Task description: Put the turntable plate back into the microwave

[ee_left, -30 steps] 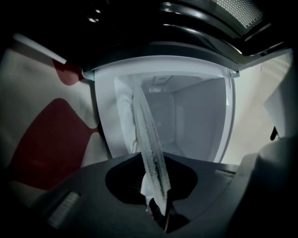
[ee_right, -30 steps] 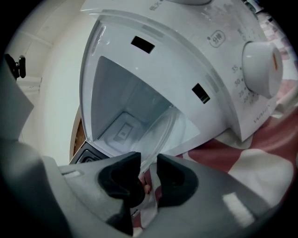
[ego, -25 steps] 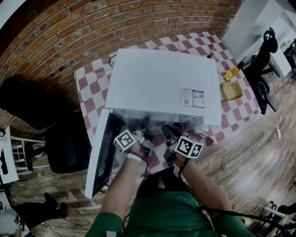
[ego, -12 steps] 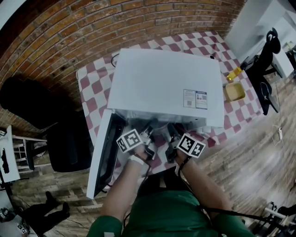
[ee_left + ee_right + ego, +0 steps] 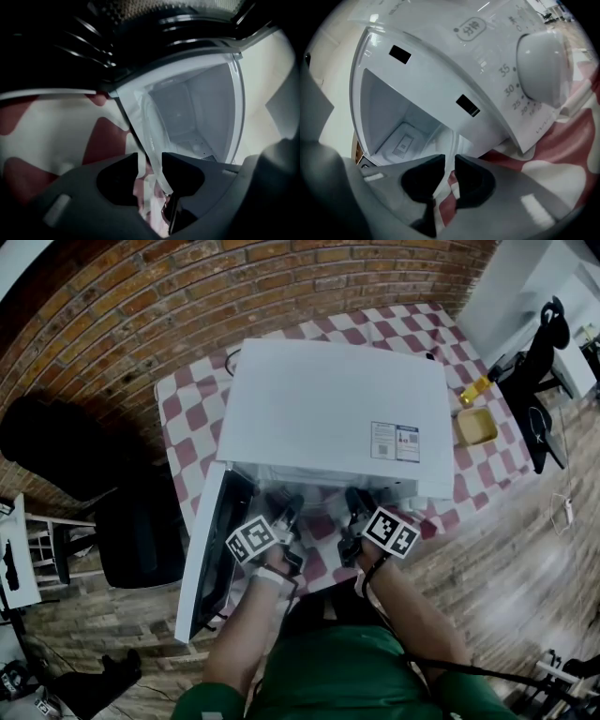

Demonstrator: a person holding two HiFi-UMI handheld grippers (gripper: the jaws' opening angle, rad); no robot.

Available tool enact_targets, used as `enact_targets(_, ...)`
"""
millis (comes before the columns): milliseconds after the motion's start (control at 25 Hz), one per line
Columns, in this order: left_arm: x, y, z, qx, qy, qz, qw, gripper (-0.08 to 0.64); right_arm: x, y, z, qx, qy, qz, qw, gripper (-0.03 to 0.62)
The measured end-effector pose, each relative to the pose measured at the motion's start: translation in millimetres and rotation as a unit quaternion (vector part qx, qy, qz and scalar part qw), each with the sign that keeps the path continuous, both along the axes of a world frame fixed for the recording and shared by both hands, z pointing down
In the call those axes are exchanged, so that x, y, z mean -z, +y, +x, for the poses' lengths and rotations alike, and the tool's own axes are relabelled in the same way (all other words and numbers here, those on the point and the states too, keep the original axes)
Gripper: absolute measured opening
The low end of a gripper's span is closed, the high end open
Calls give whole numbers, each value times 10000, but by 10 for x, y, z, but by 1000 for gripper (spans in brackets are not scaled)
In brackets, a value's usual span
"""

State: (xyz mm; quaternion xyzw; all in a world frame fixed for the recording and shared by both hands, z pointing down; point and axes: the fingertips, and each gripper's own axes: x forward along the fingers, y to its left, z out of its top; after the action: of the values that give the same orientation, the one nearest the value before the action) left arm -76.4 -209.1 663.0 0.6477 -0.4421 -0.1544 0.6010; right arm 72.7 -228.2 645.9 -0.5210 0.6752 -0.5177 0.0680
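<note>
The white microwave (image 5: 328,413) stands on the checked table with its door (image 5: 211,549) swung open to the left. The clear glass turntable plate (image 5: 149,140) lies at the mouth of the empty cavity (image 5: 197,108), barely visible in the head view. My left gripper (image 5: 289,514) has the plate's rim between its jaws, which are closing; a gap still shows beside the glass. My right gripper (image 5: 356,507) is at the plate's right edge (image 5: 449,145). Its jaws are closing too, with the thin rim between the pads.
The control panel's dial (image 5: 543,65) is just right of the cavity. A yellow tub (image 5: 475,426) and a yellow bottle (image 5: 473,388) sit on the red-and-white cloth (image 5: 192,399) to the right. A dark chair (image 5: 141,531) stands left of the open door.
My left gripper pushed toward the cavity mouth, then drew back and down toward me. The right gripper shifted only slightly.
</note>
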Motion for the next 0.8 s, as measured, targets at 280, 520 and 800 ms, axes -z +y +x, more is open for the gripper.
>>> enact_targets(280,70,34,-37,109,-36,22,9999,84,-12,-19,-3,101,-16,23,9999,72)
enact_targets(520,109,-60,-14,184,24,91,9998,74,2,159,-150,240,-259,-91,9993,127)
enact_targets(800,109,-238,24,196,0,65,9998,72,-14,257,-416,570,-454,-247,9970,73)
